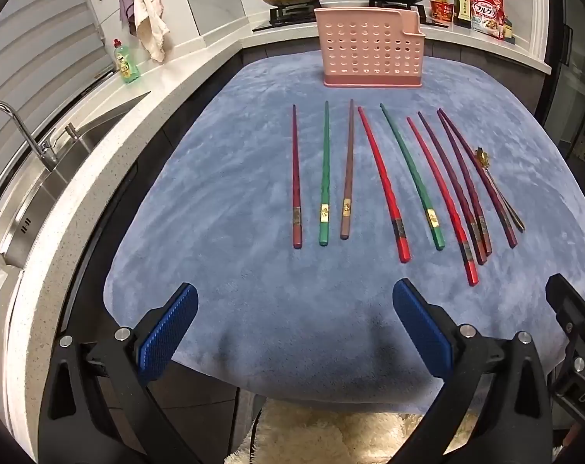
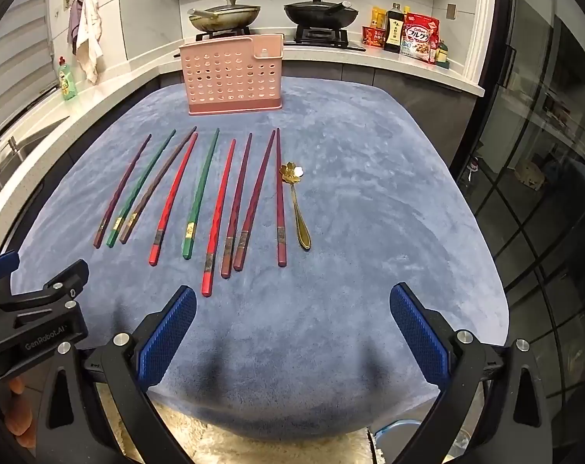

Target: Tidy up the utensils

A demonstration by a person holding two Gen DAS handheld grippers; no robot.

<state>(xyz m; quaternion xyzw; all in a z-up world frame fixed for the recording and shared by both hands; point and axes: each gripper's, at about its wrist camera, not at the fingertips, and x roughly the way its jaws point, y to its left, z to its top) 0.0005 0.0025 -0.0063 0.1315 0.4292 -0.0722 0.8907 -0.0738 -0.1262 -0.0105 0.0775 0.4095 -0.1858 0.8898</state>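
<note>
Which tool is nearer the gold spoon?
Right. The right tool sits just short of the gold spoon, almost in line; the left tool is farther off to the spoon's left.

The table [image 2: 389, 201] is covered with a soft blue cloth [image 1: 223, 208]. A pink holder [image 2: 231, 77] with lots of round holes stands upright near the far edge, about in the middle. In front of it, nine chopsticks [image 2: 201, 193] lie flat in a row, with their thin ends toward the far edge and their thick ends toward the near edge. Some are dark red, some bright red, two are green, and one is brown. They lie close together; on the right some may touch. A small gold spoon [image 2: 297, 208] with a flower-shaped bowl lies just beside the last chopstick, on the right end of the row.
</note>
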